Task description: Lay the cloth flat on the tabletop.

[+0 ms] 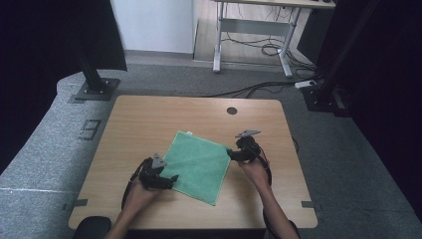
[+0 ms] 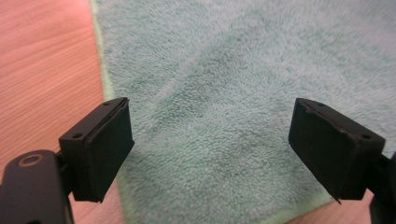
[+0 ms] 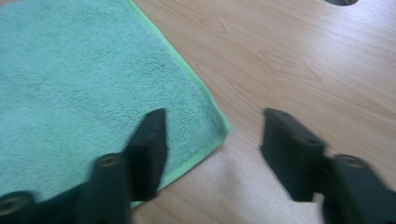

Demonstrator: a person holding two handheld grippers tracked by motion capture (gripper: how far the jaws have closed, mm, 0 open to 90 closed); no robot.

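The cloth (image 1: 199, 166) at the centre of the high view is plain mint green with a brighter green hem. The table (image 1: 149, 114) under it is light wood with fine grain. Both grippers, left (image 1: 171, 180) and right (image 1: 230, 153), are black with grey plates. The floor (image 1: 45, 149) at left is speckled grey.

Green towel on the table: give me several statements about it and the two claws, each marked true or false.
1. The green towel lies flat on the wooden table. True.
2. The left claw is shut on the towel. False: its jaws stand open above it.
3. The right claw is open at a towel corner. True.
4. The towel is red. False: green.
5. A mug stands on the towel. False: nothing stands on it.
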